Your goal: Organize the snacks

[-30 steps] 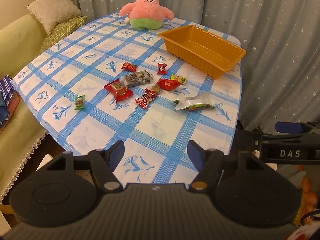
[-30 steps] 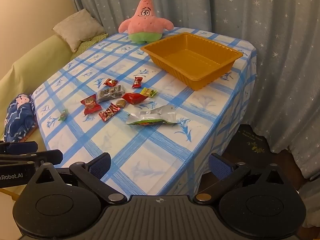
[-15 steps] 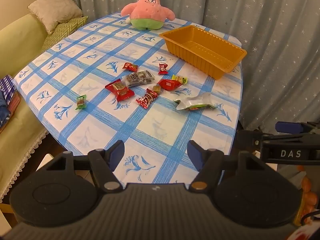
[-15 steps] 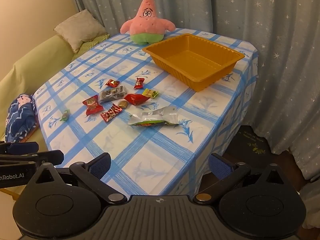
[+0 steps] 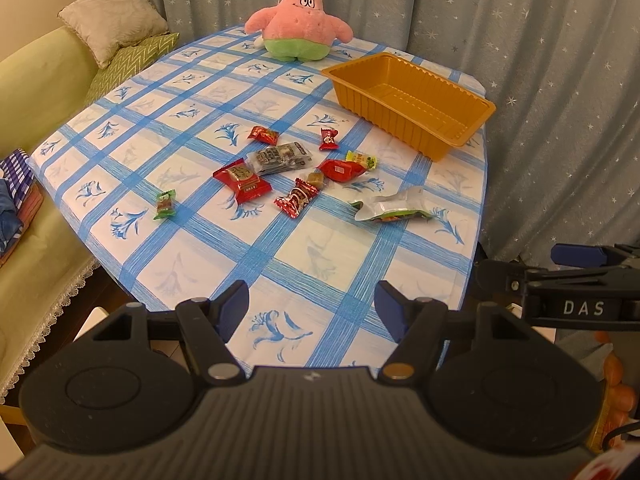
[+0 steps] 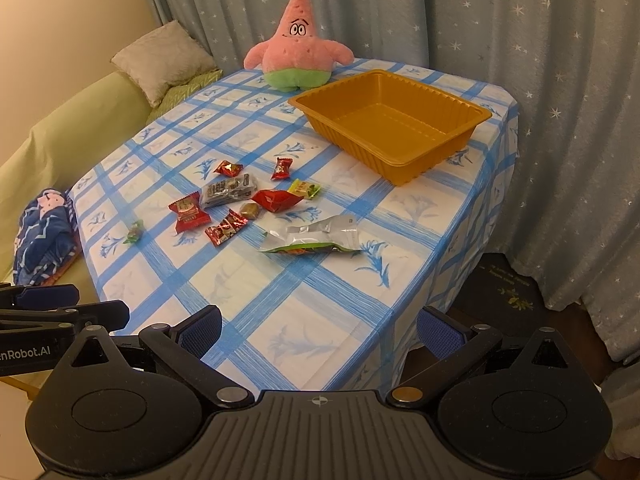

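Snacks (image 5: 280, 176) loose nr empty tray (image 5: 412, 104)

Blue-checked white tablecloth (image 5: 304, 248), orange tray (image 6: 404, 160), pink-and-green plush star (image 6: 298, 54), star-speckled grey-blue curtain (image 6: 520, 20)

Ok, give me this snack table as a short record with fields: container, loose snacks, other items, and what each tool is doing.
container: orange ribbed plastic tray, empty, at the far right of the blue-checked tablecloth
loose snacks: small wrapped sweets clustered mid-table, among them a red square packet, a grey printed packet and a silver foil pouch; a green wrapped candy lies apart
other items: pink star plush toy at the far edge
left tool: open, holding nothing
right tool: open, holding nothing
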`<control>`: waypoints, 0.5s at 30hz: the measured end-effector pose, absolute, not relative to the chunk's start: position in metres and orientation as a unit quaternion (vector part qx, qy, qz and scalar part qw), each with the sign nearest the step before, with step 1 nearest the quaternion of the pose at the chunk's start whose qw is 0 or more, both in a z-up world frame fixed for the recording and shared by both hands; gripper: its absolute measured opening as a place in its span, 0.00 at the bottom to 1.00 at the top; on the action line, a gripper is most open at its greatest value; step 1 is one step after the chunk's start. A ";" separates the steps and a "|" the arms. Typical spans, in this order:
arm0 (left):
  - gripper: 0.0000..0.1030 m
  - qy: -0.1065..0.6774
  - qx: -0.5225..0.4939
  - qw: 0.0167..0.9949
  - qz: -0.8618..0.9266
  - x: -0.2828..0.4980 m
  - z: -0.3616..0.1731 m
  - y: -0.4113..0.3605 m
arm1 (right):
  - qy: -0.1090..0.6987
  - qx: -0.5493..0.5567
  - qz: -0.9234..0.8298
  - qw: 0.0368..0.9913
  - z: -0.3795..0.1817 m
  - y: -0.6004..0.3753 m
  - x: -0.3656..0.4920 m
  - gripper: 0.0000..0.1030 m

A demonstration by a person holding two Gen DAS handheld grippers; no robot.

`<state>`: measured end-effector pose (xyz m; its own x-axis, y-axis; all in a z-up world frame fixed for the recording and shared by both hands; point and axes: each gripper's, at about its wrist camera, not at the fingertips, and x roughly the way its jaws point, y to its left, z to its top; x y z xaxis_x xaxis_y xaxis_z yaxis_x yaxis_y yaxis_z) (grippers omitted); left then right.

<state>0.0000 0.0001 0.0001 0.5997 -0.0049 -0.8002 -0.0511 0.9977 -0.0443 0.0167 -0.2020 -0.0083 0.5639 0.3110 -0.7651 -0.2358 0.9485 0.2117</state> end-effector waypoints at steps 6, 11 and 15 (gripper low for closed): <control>0.65 0.447 -0.031 0.894 0.013 0.000 0.000 0.000 | 0.440 0.043 0.155 0.884 -0.009 -0.203 0.017 1.00; 0.65 0.447 -0.031 0.894 0.013 0.000 0.000 0.000 | 0.440 0.044 0.155 0.884 -0.008 -0.201 0.017 1.00; 0.65 0.447 -0.031 0.894 0.013 0.000 0.000 0.000 | 0.440 0.044 0.155 0.883 -0.008 -0.201 0.018 1.00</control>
